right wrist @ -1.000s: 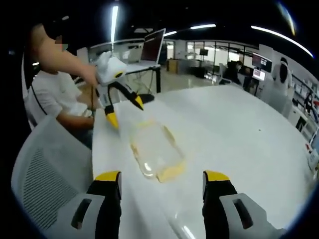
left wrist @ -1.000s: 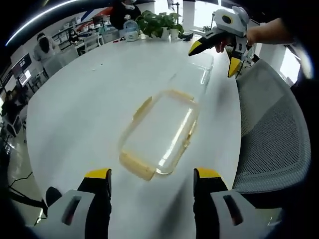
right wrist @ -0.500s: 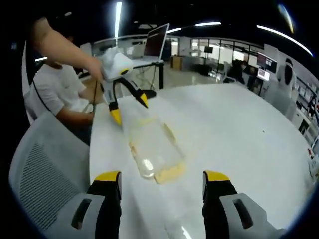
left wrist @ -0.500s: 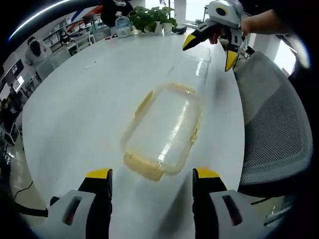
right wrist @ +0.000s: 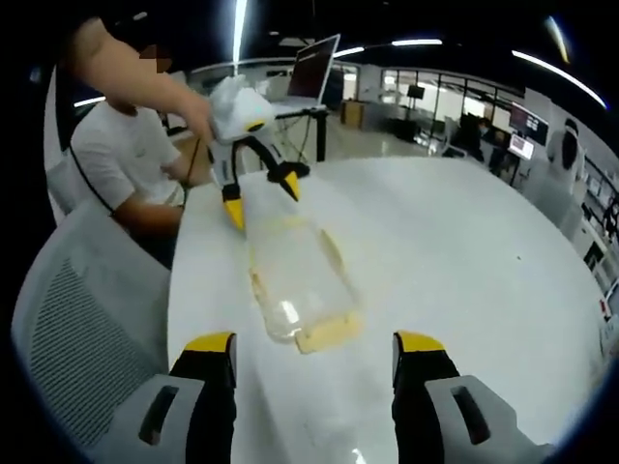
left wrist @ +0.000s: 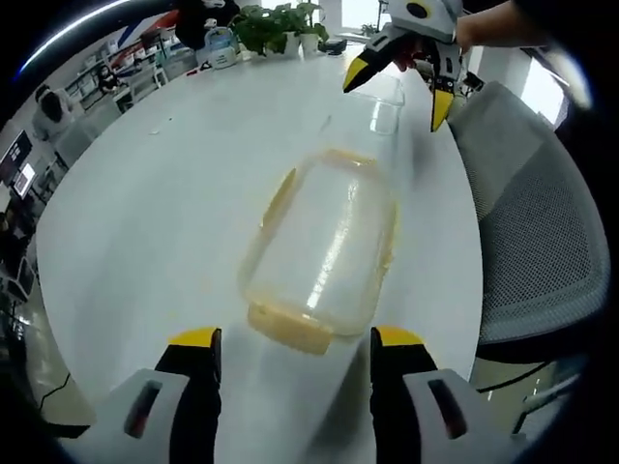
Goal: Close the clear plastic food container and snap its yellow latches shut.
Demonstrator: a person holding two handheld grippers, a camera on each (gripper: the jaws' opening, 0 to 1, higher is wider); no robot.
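A clear plastic food container (left wrist: 319,246) with yellow latches flared outward lies flat on the white table (left wrist: 145,193). My left gripper (left wrist: 295,338) hangs open just short of its near yellow latch, touching nothing. Past its far end, my right gripper (left wrist: 397,97) hovers open over a second clear plastic piece (left wrist: 382,106). In the right gripper view the same container (right wrist: 295,280) lies ahead of my open right gripper (right wrist: 314,343). Beyond it the left gripper (right wrist: 261,203) stands open above its far end, held by a person's hand.
A grey mesh chair (left wrist: 542,232) stands against the table edge beside the container, also seen as the chair (right wrist: 87,319). Potted plants (left wrist: 280,19) sit at the table's far side. A person in a white shirt (right wrist: 116,155) sits behind the chair, with a laptop (right wrist: 314,68) further back.
Both views have drifted a little and the left gripper has come slightly nearer the container. The container lies where it was. Both grippers stay open.
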